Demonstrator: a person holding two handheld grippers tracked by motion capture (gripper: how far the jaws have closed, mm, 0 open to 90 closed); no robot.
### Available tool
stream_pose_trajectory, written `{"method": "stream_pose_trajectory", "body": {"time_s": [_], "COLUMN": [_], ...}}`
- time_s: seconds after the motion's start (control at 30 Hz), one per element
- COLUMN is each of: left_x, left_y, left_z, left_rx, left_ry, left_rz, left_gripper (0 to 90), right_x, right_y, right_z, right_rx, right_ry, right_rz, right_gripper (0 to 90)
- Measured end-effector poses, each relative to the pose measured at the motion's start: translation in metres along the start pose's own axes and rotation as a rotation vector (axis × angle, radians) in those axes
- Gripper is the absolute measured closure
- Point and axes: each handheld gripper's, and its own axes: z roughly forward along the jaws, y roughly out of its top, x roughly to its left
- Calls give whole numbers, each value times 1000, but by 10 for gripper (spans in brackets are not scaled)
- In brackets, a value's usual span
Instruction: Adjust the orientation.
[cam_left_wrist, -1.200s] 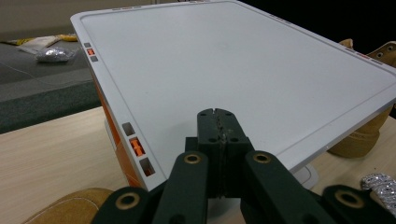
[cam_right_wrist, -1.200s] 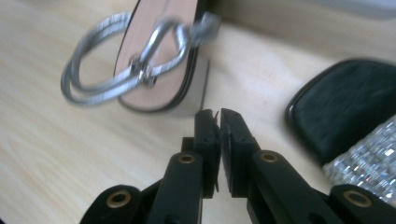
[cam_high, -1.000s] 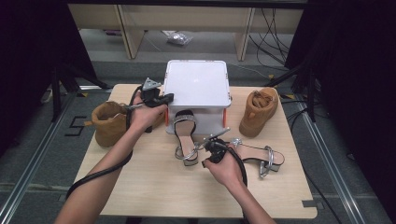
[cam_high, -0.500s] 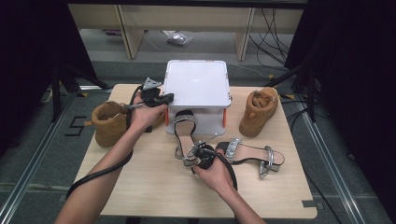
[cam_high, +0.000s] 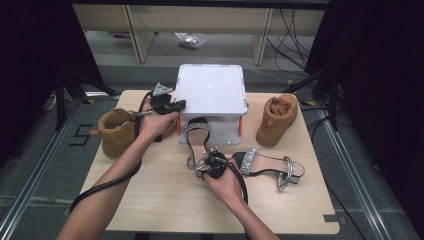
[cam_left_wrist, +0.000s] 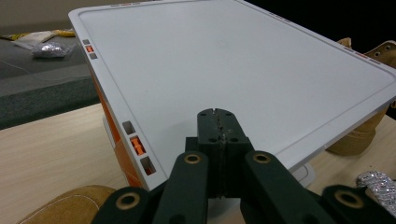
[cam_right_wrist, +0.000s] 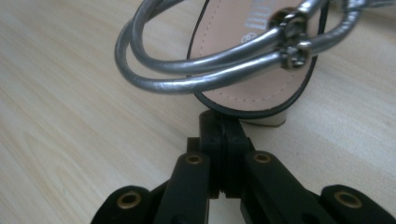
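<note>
- Left tongs (cam_high: 181, 104) fully closed, nothing between the jaws; tips sit at the near left corner of the white box lid (cam_high: 210, 90). In the left gripper view the pressed-together tips (cam_left_wrist: 218, 135) lie over the lid (cam_left_wrist: 233, 70) edge.
- Right tongs (cam_high: 200, 163) fully closed, empty; in the right gripper view the tips (cam_right_wrist: 219, 135) sit right at the heel end of a silver-strap sandal (cam_right_wrist: 252, 70), cannot tell if touching.
- That sandal (cam_high: 196, 140) lies on the table (cam_high: 150, 200) just near the box, centre, toe toward the box, heel strap near the right hand (cam_high: 225, 180).
- Second sandal (cam_high: 267, 165) lies on its right, just beside the right hand.
- Tan boot (cam_high: 117, 130) at table left, beside the left hand (cam_high: 155, 122); another tan boot (cam_high: 277, 117) right of the box.
</note>
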Motion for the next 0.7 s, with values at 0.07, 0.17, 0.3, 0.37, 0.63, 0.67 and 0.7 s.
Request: {"method": "stream_pose_trajectory", "body": {"time_s": [0.07, 0.17, 0.3, 0.37, 0.63, 0.67, 0.7], "left_x": [0, 0, 0, 0, 1, 1, 2], "left_y": [0, 0, 0, 0, 0, 0, 0], "left_z": [0, 0, 0, 0, -2, -2, -2], "left_rx": [0, 1, 2, 1, 7, 7, 7], "left_ry": [1, 1, -2, -3, -10, -11, -12], "left_rz": [1, 1, -1, -3, -1, -2, -4], "left_gripper": [889, 889, 889, 889, 889, 889, 890], "right_x": [0, -1, -1, 1, -2, -2, -3], "right_y": [1, 5, 16, 22, 47, 50, 53], "right_z": [1, 0, -2, -1, 15, 16, 17], "right_rx": [-37, -76, -110, -113, -162, -164, -169], "right_ry": [-7, -7, -3, -5, -32, -29, -37], "right_rz": [10, 12, 2, -12, -3, -6, -19], "right_gripper": [900, 900, 900, 900, 900, 900, 900]}}
